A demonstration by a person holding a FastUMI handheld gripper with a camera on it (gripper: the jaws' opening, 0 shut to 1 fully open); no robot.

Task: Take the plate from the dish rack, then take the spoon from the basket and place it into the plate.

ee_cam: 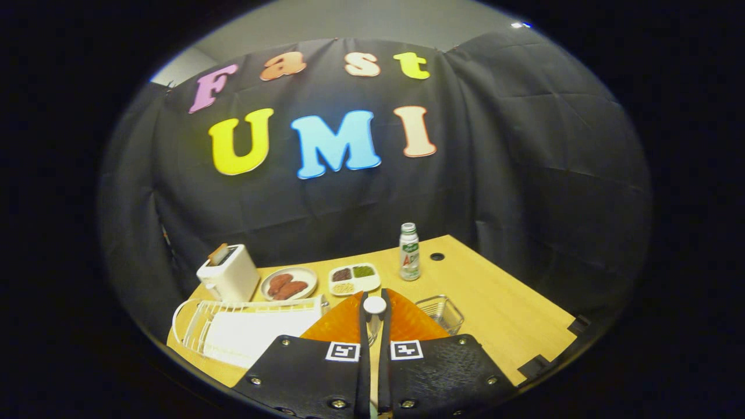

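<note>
Your non-task clutter on wooden table — white toaster at far left corner, something tan poking from its slot. Just right of it, round dish with brown food pieces. Next over, white divided tray — dark, green, yellowish portions. Small bottle upright right of tray, green cap, near round hole in tabletop.

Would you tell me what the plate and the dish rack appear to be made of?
The plate looks like translucent orange plastic, glossy, with a ribbed, glowing surface. The dish rack seems white coated wire, judging by its thin bars. The gripper has its fingers shut on a white-tipped spoon.
</note>
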